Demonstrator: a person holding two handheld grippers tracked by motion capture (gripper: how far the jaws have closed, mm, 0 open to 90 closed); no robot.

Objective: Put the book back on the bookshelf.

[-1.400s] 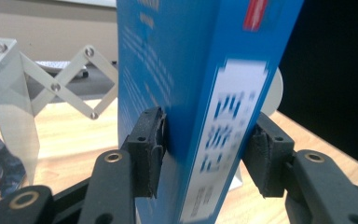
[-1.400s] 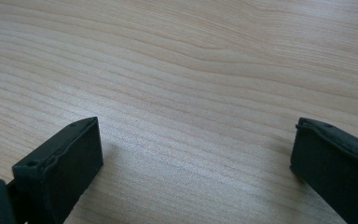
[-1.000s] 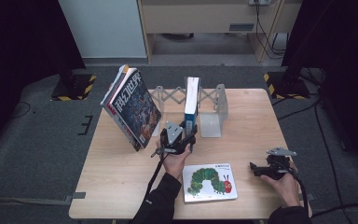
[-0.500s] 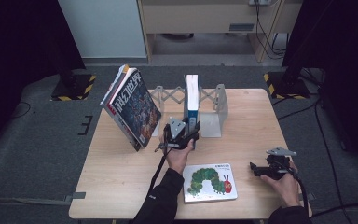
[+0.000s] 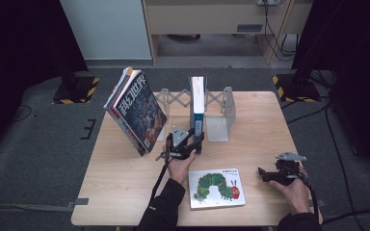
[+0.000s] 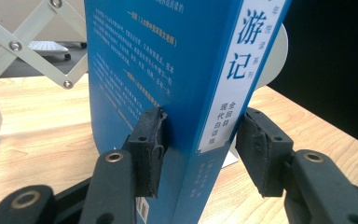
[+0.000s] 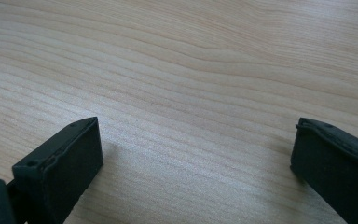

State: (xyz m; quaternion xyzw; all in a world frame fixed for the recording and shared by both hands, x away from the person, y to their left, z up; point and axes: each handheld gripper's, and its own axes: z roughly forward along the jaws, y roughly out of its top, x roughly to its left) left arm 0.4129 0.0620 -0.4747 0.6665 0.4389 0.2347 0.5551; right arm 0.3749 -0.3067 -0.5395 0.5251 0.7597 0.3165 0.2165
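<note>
At a light wooden table [image 5: 125, 192], a person's left gripper [image 5: 189, 144] brackets the near lower edge of a blue book [image 5: 197, 103] that stands upright near the table's centre, spine toward the person, inside a grey accordion book rack [image 5: 221, 113]. In the left gripper view the blue book [image 6: 168, 84] rises between the two black jaws: the pad [image 6: 151, 140] at 9 o'clock lies against the blue cover, while the pad [image 6: 261, 149] at 3 o'clock stands just off the white spine label with a sliver of gap — the jaws have just been closing around the book, but they do not yet clamp it on both sides. A scissor arm of the rack [image 6: 32, 51] shows at 10 o'clock of the book in that view.

At 9 o'clock of the blue book a second, dark-covered book [image 5: 137, 110] leans tilted, its top toward 11 o'clock. Flat on the table at 6 o'clock of the left gripper lies a white picture book with a green caterpillar [image 5: 216, 187].

The right gripper [image 5: 265, 174] rests low near the table's 4 o'clock corner, well apart from the books — in the right gripper view its pads [image 7: 70, 163] stand wide apart over bare wood, holding nothing
</note>
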